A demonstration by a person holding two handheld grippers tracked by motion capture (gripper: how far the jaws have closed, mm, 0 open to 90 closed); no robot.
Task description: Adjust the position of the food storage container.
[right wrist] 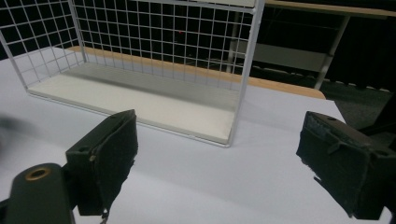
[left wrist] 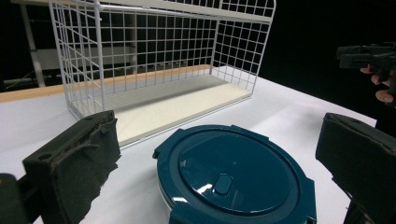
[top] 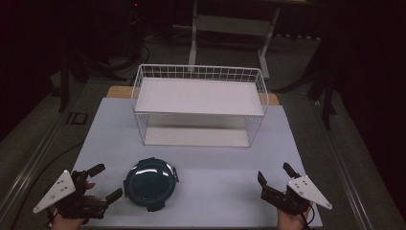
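Nearest, both jaw pairs gape empty: left gripper (top: 98, 184) beside the teal lidded container (top: 150, 183), right gripper (top: 276, 179) well apart. Probably rigid, slick plastic; grip its side latch tabs. Beyond stands the wire rack (top: 198, 73).

The left hand-held gripper (left wrist: 219, 158) has its black padded jaws spread wide, empty. Between and just ahead of them a round teal lid (left wrist: 233, 175) lies flat on the white counter (left wrist: 289, 112). Beyond the lid stands a white wire rack (left wrist: 154, 60) with a pale bottom shelf. Far right and ahead, the other hand-held gripper (left wrist: 369, 56) hovers, fingers (left wrist: 380, 86) behind it.
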